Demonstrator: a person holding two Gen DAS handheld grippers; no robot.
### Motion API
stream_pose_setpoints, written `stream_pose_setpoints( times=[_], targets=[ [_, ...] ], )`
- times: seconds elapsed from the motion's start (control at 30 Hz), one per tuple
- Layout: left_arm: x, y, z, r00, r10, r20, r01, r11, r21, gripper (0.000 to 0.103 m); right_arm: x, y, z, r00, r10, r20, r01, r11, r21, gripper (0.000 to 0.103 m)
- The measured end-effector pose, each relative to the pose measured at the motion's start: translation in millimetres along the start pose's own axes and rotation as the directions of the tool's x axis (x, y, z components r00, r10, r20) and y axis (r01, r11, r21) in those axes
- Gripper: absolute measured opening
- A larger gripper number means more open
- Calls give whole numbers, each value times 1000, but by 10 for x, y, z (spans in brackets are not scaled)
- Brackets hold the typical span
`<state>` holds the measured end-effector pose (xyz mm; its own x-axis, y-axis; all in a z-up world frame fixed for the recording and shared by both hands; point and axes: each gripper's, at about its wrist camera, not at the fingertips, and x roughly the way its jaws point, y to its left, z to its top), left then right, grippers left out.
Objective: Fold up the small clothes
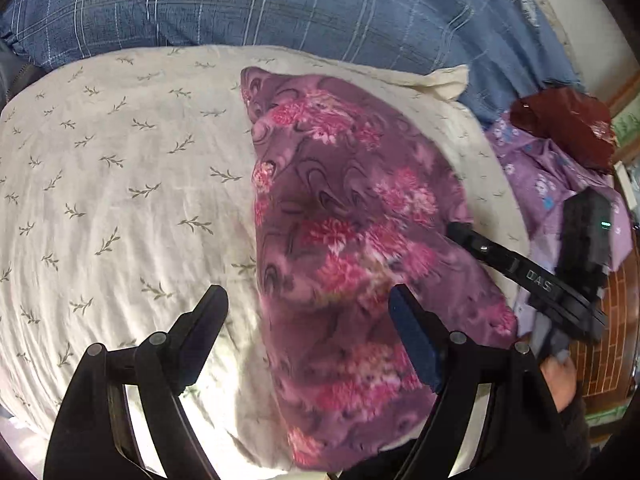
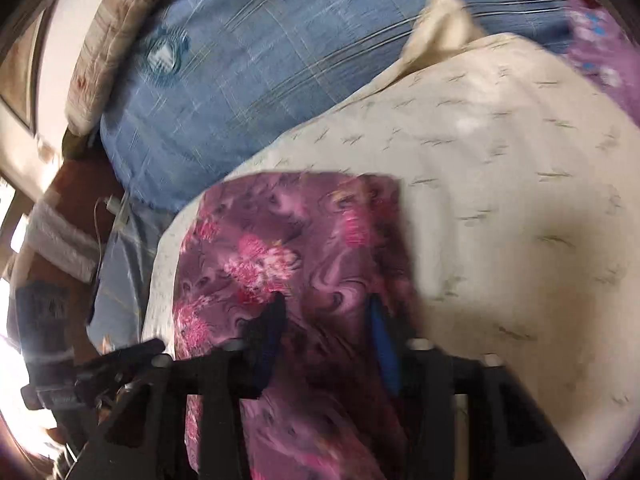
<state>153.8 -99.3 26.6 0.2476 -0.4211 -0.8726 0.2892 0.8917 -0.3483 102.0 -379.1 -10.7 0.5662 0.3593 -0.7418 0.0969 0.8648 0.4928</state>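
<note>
A purple garment with pink flowers (image 1: 344,248) lies folded in a long strip on a cream pillow with a leaf print (image 1: 120,184). My left gripper (image 1: 308,304) is open and empty, just above the garment's left edge. My right gripper (image 2: 326,312) is open, its fingers standing over the garment (image 2: 288,248) with cloth showing between them; this view is blurred. The right gripper also shows in the left wrist view (image 1: 460,230), at the garment's right edge.
A blue plaid quilt (image 1: 280,4) lies behind the pillow. A lilac flowered cloth (image 1: 536,176) and a dark red cloth (image 1: 568,124) sit at the right. A brick-pattern floor (image 1: 608,344) shows beyond the bed's edge.
</note>
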Motion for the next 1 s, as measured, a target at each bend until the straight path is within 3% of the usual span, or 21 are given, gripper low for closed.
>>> stream_pose_setpoints(
  times=[0.1,0.17,0.23,0.33,0.43,0.53,0.63,0.7,0.77,0.83,0.87,0.97,1.0],
  targets=[
    [191,-13,14,1000,19,-20,-19,1000,-4,83,-145,211,107,997,3,82,7,993,-117,4],
    [306,-3,-4,999,27,-37,-27,1000,-9,83,-250,195,235,989,-4,145,21,994,-112,4],
    [389,32,-36,998,27,-62,-28,999,-17,83,-124,79,308,991,-59,119,70,993,-93,4],
    [270,73,-61,998,-21,-62,20,1000,-22,82,245,-107,250,990,-143,0,142,987,-77,4],
    [-63,111,-7,998,-66,16,66,998,-5,82,83,-62,249,992,-113,59,117,992,-58,11],
    [-217,123,163,995,-40,89,40,999,6,82,-196,81,274,993,-32,112,40,996,-74,15],
    [-20,180,443,996,-21,83,23,999,-32,82,-260,275,222,991,1,134,16,992,-129,16],
    [243,157,591,999,-1,54,4,998,-63,82,-191,323,224,991,-6,137,27,988,-155,16],
    [478,154,635,998,63,32,-61,996,-66,83,-10,301,209,994,-12,107,29,988,-155,14],
    [742,184,651,995,95,-15,-95,994,-56,86,272,198,153,993,-105,51,112,981,-158,8],
    [743,168,651,995,105,5,-104,994,-43,88,464,119,112,988,-153,8,152,974,-169,7],
    [615,58,626,993,119,25,-119,993,20,86,366,70,124,993,-112,26,115,984,-138,8],
    [532,57,572,995,99,20,-99,995,30,86,293,78,126,994,-105,33,109,985,-135,13]
  ],
)
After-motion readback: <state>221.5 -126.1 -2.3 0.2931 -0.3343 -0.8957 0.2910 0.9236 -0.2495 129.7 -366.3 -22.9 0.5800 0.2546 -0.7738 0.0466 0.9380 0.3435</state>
